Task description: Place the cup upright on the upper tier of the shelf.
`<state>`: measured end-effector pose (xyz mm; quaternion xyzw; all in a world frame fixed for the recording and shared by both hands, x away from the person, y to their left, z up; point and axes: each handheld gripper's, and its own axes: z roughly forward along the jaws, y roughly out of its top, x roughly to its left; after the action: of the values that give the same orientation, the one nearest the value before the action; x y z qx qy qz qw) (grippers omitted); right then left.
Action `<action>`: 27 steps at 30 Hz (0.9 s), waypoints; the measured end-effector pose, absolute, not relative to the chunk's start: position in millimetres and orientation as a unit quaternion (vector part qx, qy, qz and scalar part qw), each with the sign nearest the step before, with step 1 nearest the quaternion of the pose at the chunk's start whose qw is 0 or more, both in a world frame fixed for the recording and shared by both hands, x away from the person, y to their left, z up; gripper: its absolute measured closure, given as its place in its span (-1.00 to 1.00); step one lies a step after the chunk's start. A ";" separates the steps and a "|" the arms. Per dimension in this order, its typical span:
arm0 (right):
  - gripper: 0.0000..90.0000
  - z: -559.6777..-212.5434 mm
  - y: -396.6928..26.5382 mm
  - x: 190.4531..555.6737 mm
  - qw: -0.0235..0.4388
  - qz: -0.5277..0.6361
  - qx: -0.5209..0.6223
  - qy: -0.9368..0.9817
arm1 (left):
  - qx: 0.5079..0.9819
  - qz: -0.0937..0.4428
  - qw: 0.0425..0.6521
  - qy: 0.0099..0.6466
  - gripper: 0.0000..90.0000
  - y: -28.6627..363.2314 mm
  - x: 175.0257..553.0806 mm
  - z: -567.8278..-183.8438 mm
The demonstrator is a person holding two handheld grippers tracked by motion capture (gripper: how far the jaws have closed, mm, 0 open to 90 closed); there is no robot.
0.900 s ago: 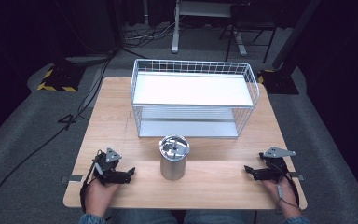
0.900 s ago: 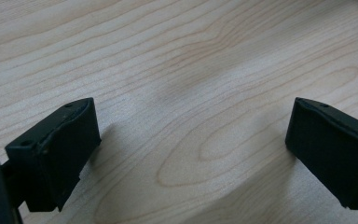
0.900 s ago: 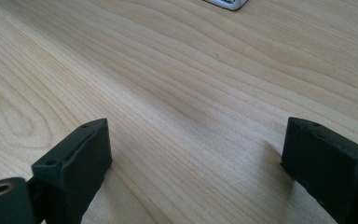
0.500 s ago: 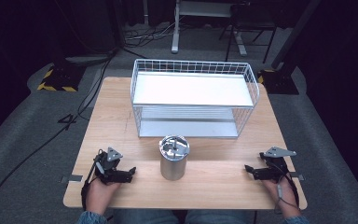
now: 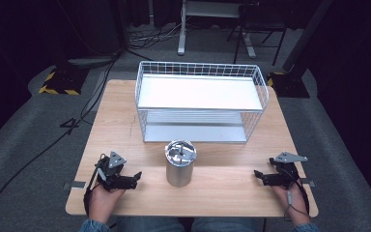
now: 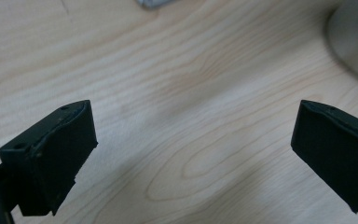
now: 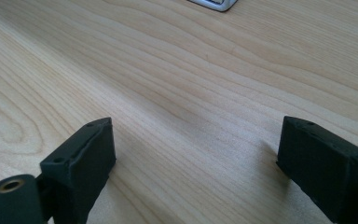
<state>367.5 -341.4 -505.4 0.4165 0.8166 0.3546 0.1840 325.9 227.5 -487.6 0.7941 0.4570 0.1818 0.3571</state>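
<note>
While both claws gape wide, the wooden table (image 5: 121,121) stands on grey carpet (image 5: 24,140).

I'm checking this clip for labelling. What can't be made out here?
- Metal canister: contents hidden by its lid in the high view; cut off and blurred at the edge in the left gripper view.
- Wire rack: the lower shelf's back is hidden under the top shelf.

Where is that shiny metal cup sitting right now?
In the high view, the shiny cylindrical metal cup stands upright near the wooden table's front centre, just before the white wire rack, between both grippers.
</note>
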 end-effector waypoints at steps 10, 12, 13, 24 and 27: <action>-0.74 -505.4 -341.4 367.5 0.184 0.355 0.417 0.816 | 0.774 0.168 0.443 0.420 -0.96 217.2 314.5 -466.0; -0.74 -505.4 -341.4 367.5 0.184 0.355 0.417 0.816 | 0.770 0.167 0.455 0.415 -0.95 215.7 312.1 -461.5; -0.74 -505.4 -341.5 367.5 0.184 0.354 0.417 0.816 | 0.768 0.168 0.460 0.413 -0.95 215.4 311.1 -460.1; -0.74 -505.4 -341.5 367.4 0.185 0.355 0.417 0.816 | 0.751 0.164 0.502 0.396 -0.94 211.5 303.8 -447.7; -0.73 -505.4 -341.5 367.4 0.185 0.354 0.417 0.816 | 0.751 0.159 0.508 0.392 -0.94 208.7 303.2 -445.1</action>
<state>367.4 -341.5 -505.4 0.4169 0.8163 0.3545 0.1849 303.2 208.7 -445.1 0.7510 0.3916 0.1587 0.5075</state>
